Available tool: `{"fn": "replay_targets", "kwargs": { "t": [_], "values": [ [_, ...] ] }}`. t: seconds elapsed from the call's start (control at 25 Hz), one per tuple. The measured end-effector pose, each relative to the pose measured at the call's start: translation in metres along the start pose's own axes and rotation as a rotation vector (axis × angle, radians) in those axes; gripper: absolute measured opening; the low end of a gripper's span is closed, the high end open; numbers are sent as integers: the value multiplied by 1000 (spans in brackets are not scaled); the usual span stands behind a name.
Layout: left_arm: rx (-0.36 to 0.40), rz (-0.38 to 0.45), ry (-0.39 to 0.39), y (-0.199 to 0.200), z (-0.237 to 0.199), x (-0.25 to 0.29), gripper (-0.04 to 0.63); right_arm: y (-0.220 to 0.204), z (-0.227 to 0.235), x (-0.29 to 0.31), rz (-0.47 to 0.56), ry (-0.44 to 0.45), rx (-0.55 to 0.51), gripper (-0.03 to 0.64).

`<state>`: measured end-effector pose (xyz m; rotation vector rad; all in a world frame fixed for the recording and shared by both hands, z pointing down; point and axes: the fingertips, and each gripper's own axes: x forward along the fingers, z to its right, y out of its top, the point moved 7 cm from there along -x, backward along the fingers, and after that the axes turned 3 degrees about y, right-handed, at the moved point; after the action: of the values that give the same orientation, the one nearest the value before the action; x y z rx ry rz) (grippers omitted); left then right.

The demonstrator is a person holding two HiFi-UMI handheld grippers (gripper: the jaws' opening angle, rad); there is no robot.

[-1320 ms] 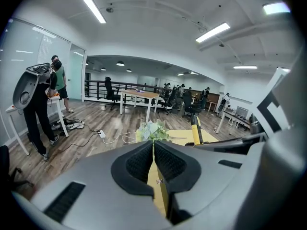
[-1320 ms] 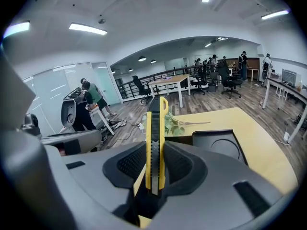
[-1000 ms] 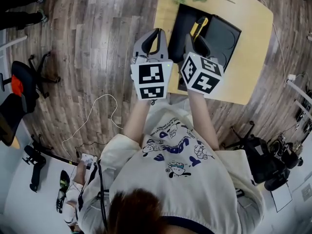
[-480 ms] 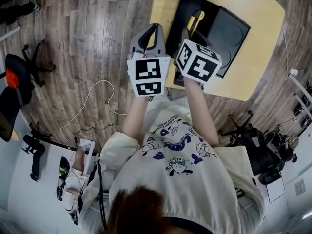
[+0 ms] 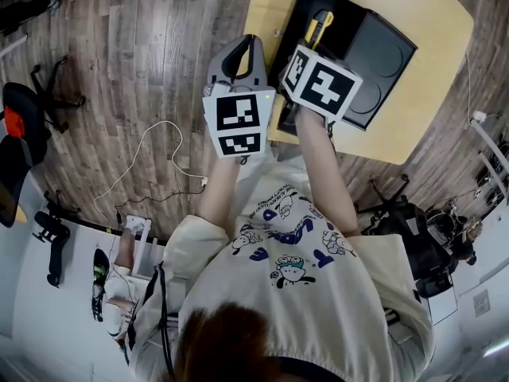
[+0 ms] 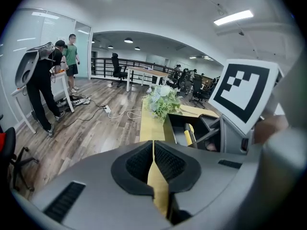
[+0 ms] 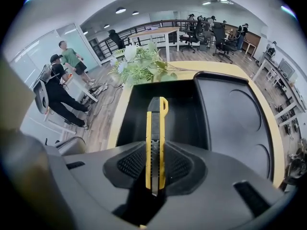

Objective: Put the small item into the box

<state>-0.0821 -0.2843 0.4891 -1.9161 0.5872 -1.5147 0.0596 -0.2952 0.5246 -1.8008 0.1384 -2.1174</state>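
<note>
Right gripper: we see it squeezing a long, thin knife, yellow with a black middle.
Left gripper: pressed together, holding nothing.
Knife: up over the box.
Box: black, smooth, open, on our yellow wooden table.

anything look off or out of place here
Nothing stands out. The utility knife sits straight in the right tool, held over the open black box on the table, not yet released. The left tool is shut and empty. No spill or damage shows.
</note>
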Motion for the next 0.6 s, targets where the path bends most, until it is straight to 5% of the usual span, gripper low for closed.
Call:
{"fn": "replay_targets", "kwargs": {
  "t": [0.6],
  "values": [
    [-16,-20,10,-3,-6,7,23,-1,7,20,-92,-19,117,130]
  ]
}}
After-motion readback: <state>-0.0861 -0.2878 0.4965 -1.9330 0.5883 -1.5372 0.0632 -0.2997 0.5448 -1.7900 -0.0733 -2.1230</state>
